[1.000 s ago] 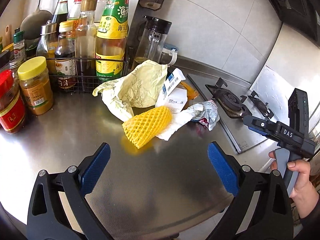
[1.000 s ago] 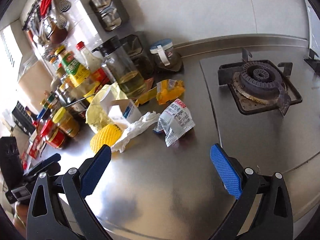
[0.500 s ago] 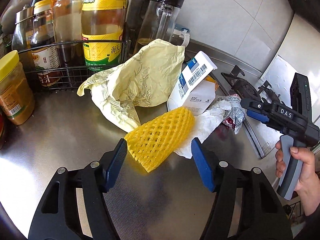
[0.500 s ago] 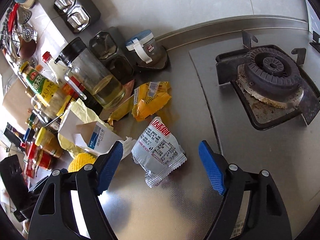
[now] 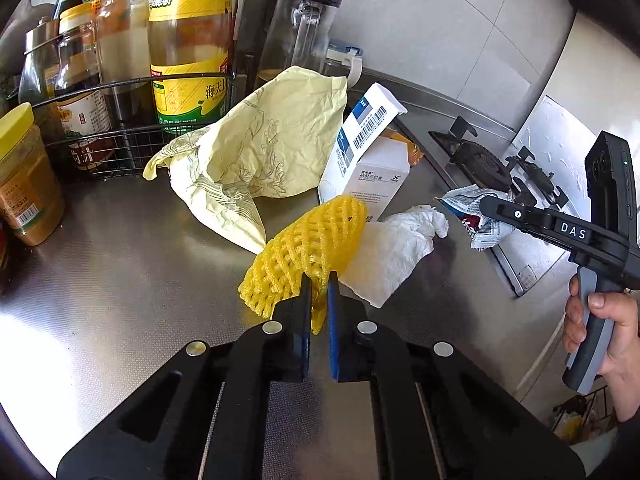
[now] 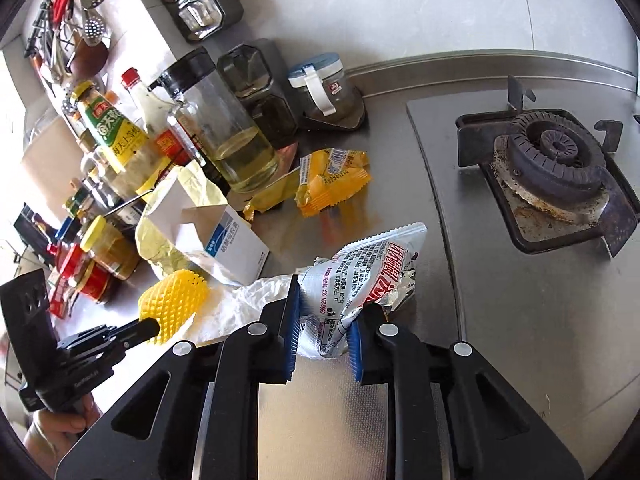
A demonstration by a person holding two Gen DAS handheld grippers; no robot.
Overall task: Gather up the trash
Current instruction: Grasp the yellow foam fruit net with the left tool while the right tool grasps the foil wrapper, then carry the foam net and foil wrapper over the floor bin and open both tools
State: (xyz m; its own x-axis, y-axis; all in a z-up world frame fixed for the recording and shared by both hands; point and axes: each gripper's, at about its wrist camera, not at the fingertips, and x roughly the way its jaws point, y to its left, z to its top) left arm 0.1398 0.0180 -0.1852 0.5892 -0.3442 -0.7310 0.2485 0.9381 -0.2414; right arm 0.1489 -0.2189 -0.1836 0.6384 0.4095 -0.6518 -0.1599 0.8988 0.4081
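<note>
My left gripper [image 5: 319, 280] is shut on the near edge of a yellow foam fruit net [image 5: 308, 252] lying on the steel counter; the net also shows in the right wrist view [image 6: 174, 300]. My right gripper [image 6: 324, 312] is shut on a silver snack wrapper [image 6: 360, 272] with red print, crumpling it; that wrapper shows in the left wrist view [image 5: 476, 216]. More trash lies between them: a white crumpled tissue [image 5: 396, 248], a white and blue carton [image 5: 364, 160], a pale yellow paper bag [image 5: 256, 152] and orange wrappers [image 6: 328, 180].
A wire rack of sauce bottles [image 5: 188, 52] and jars [image 5: 24, 176] stands at the back left. A glass oil jug [image 6: 228, 132] and a small lidded jar [image 6: 324, 88] stand by the wall. The gas burner [image 6: 556, 160] is to the right.
Both grippers moved forward and closed. The left one closed on the yellow foam net; the right one closed on the silver wrapper, which is now crumpled.
</note>
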